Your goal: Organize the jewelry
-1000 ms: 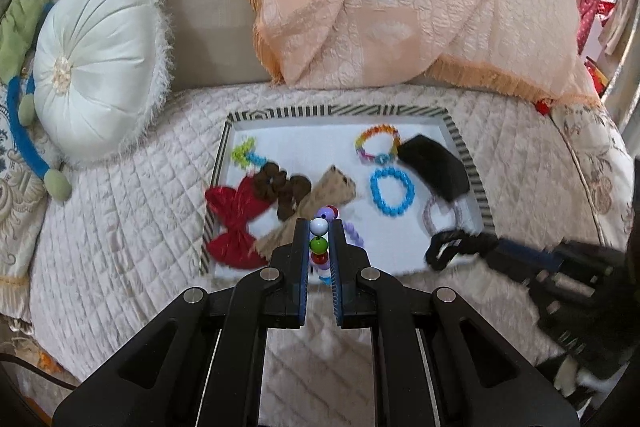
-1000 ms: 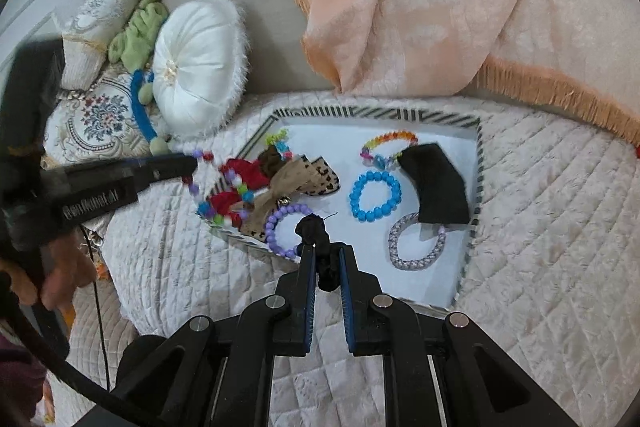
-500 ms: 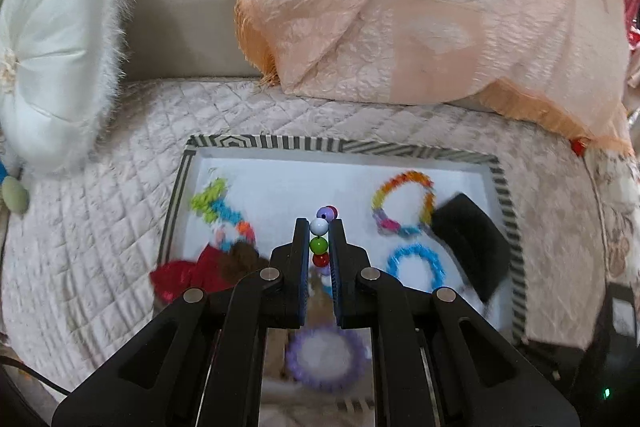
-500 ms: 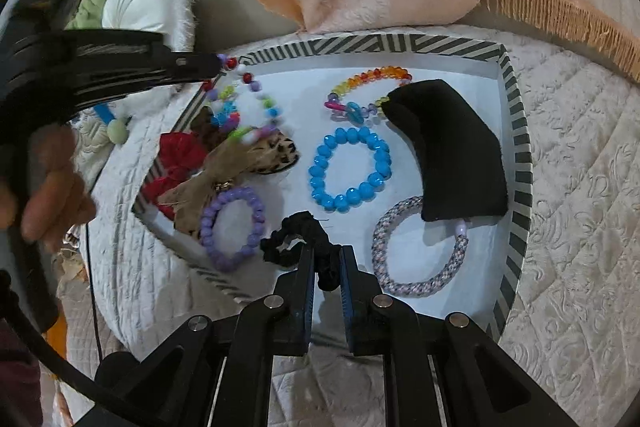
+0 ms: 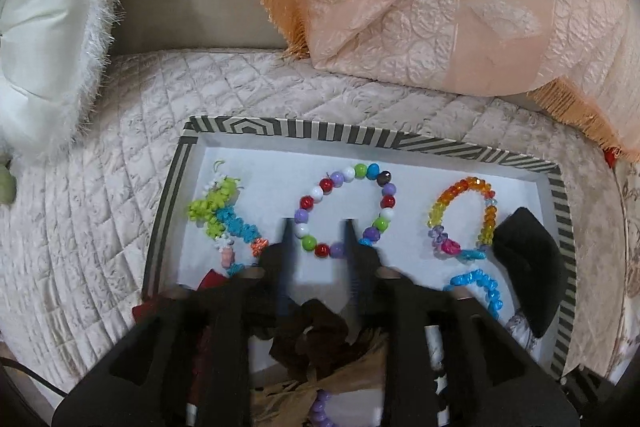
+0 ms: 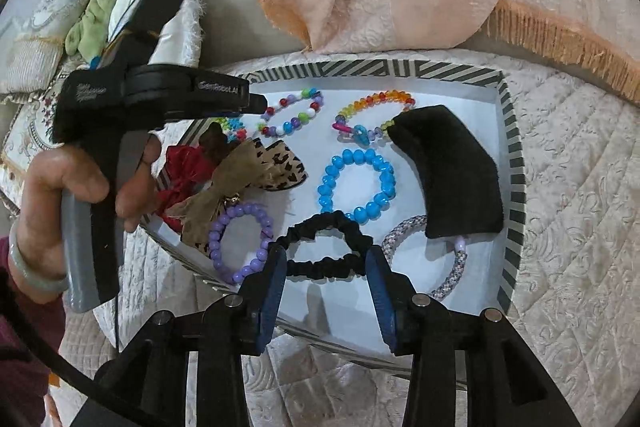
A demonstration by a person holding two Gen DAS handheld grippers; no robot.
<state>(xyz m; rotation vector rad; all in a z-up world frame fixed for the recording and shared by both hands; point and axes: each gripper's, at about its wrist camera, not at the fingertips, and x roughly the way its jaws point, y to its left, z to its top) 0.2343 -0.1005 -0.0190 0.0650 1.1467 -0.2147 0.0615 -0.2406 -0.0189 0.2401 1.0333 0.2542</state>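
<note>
Hovering over the striped tray (image 5: 452,142), my left claw (image 5: 316,227) stands spread, its fingers to either side of the near arc of the mixed-bead bracelet (image 5: 347,207), which lies flat on the tray's white floor, pinched by nothing; left of it sits a green-and-blue charm string (image 5: 224,219), right of it the rainbow bracelet (image 5: 464,217); a black pouch (image 5: 528,267) lies against the right wall; a brown bow (image 5: 312,335) shows under the claw body.

From the right wrist view, my right claw (image 6: 326,277) is spread too, a black scrunchie (image 6: 324,247) lying on the tray floor between its fingertips and just ahead of them; whether the pads touch it I cannot tell; just beyond it sits the blue bracelet (image 6: 356,185), to its left the purple bracelet (image 6: 240,239), to its right a grey braided ring (image 6: 440,259) partly under the pouch; a leopard bow (image 6: 256,171) and a red bow (image 6: 184,171) lie overlapped at the tray's left side; my left hand (image 6: 76,195) grips the other tool's handle.

The tray rests on a quilted sofa (image 6: 576,187).
</note>
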